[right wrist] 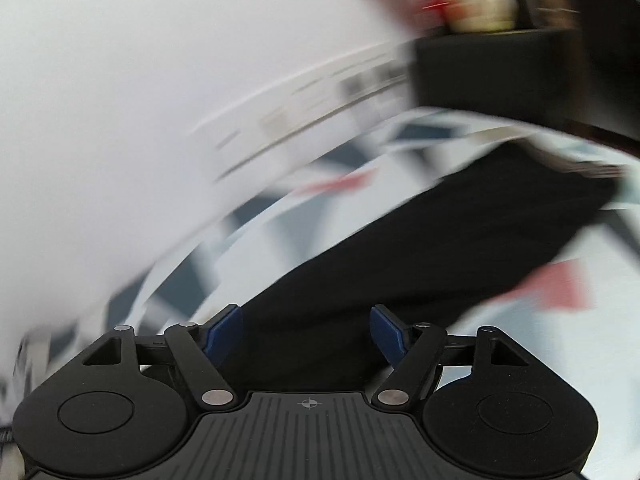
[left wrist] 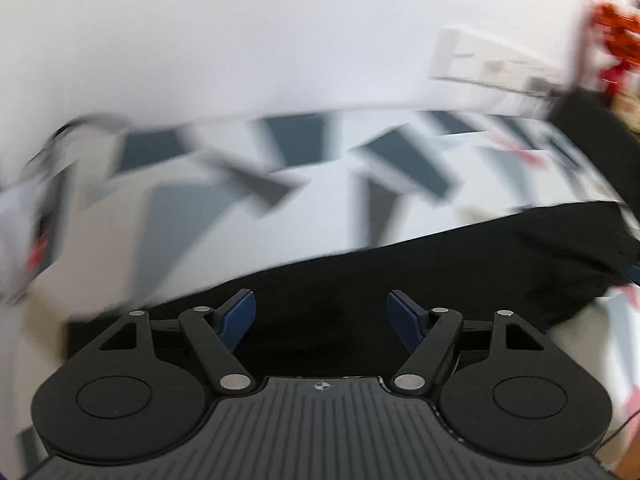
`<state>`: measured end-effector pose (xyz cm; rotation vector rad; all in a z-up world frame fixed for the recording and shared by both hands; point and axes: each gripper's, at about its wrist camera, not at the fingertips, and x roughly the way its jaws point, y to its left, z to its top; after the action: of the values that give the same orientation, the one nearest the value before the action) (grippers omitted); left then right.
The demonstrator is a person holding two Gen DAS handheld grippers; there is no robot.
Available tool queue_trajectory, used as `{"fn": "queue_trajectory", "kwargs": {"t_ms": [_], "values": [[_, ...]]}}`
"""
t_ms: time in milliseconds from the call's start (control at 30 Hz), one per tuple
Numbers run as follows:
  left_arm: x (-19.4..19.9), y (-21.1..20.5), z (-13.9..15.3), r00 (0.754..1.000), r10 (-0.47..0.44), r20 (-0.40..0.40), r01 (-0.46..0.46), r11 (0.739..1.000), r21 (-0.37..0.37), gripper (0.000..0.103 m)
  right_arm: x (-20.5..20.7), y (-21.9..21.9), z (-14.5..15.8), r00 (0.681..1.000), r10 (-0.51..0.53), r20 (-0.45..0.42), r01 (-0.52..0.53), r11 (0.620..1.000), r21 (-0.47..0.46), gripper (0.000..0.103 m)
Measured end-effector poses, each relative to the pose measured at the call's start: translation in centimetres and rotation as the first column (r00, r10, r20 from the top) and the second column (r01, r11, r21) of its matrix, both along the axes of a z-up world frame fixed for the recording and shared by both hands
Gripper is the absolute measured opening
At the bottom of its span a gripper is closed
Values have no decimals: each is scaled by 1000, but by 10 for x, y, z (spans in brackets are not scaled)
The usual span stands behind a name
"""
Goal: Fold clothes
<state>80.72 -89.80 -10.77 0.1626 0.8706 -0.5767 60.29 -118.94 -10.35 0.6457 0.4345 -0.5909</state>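
The black fabric garment (left wrist: pixel 400 264) is being displayed flat on the white bedsheet with grey and red geometric patches (left wrist: pixel 224 184). The left gripper (left wrist: pixel 321 316) and right gripper (right wrist: pixel 306 334) are being held low over it, jaws spread apart, nothing gripped.

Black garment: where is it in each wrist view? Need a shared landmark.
Left wrist: black garment spans lower centre to right edge, behind the open left tool.
Right wrist: it runs diagonally from the open right tool to upper right.
Shared landmark: geometric-patterned sheet.
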Motion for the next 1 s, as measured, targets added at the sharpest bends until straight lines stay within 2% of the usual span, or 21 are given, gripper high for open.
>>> {"fn": "queue_trajectory", "kwargs": {"t_ms": [100, 167, 233, 267, 300, 333, 433, 467, 600, 700, 800, 900, 967, 1000], "values": [[-10, -49, -8, 998, -58, 6, 58, 997, 41, 74, -49, -60, 0, 989, -150, 7, 149, 987, 54, 66], [-17, -81, -14, 995, -97, 9, 96, 993, 69, 74, -78, -101, -9, 967, -256, -6, 254, 960, 118, 64], [-24, -114, -19, 991, -136, 11, 135, 986, 96, 74, -96, -138, -22, 947, -321, 7, 315, 931, 185, 62], [-25, -124, -24, 992, -126, 7, 124, 984, 125, 74, -104, -156, -28, 936, -352, 14, 341, 914, 220, 59], [-26, -133, -29, 994, -110, 2, 108, 982, 157, 74, -104, -169, -33, 940, -342, 8, 330, 911, 248, 58], [-26, -138, -33, 996, -88, 2, 86, 980, 178, 75, -101, -182, -38, 946, -323, 1, 310, 910, 275, 53], [-25, -144, -37, 999, -33, -1, 33, 975, 221, 80, -94, -216, -48, 964, -266, -7, 251, 900, 357, 7], [-23, -146, -36, 1000, -17, -8, 18, 973, 232, 80, -90, -225, -48, 969, -248, -1, 229, 894, 384, 7], [-20, -147, -36, 998, 52, -26, -44, 968, 248, 85, -72, -256, -28, 969, -209, 130, 138, 898, 419, 7], [-22, -148, -36, 994, 106, -29, -95, 962, 255, 86, -42, -279, -15, 972, -154, 177, 75, 920, 384, 6], [-24, -151, -36, 990, 135, -25, -124, 956, 265, 86, -17, -301, -1, 970, -136, 202, 69, 949, 308, 9], [-24, -153, -34, 987, 159, -27, -145, 950, 277, 86, -22, -302, -7, 980, -101, 171, 37, 940, 340, 18], [-23, -155, -34, 985, 172, -30, -157, 946, 285, 86, -27, -302, -12, 986, -75, 149, 15, 930, 366, 29], [-24, -156, -34, 984, 177, -27, -162, 944, 286, 86, -29, -302, -14, 988, -62, 138, 5, 925, 379, 30]]}}
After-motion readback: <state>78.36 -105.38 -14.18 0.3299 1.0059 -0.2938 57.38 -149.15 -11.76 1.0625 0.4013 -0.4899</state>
